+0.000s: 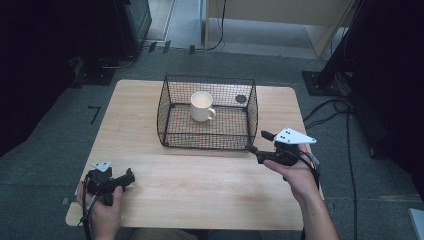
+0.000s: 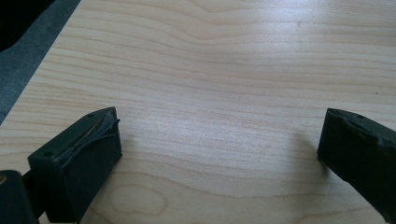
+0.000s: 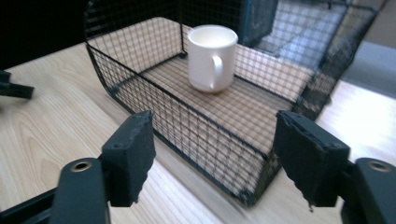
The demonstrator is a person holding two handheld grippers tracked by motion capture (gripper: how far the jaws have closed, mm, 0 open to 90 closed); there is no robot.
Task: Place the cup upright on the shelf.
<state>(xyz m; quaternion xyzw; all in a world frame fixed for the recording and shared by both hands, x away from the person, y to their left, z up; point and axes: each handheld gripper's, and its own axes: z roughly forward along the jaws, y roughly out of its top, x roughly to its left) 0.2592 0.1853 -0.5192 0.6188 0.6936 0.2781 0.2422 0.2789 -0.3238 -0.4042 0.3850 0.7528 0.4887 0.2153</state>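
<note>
A white mug stands upright inside a black wire basket at the table's far middle, its handle toward the right. In the right gripper view the mug sits past the basket's near wall. My right gripper is open with nothing between its jaws, just off the basket's near right corner; its gripper frames that corner. My left gripper rests low at the table's near left, open and empty; its gripper looks along bare wood.
The wooden table has open room in front of the basket and on its left side. A small dark round disc lies in the basket's back right corner. Cables run over the floor at the right.
</note>
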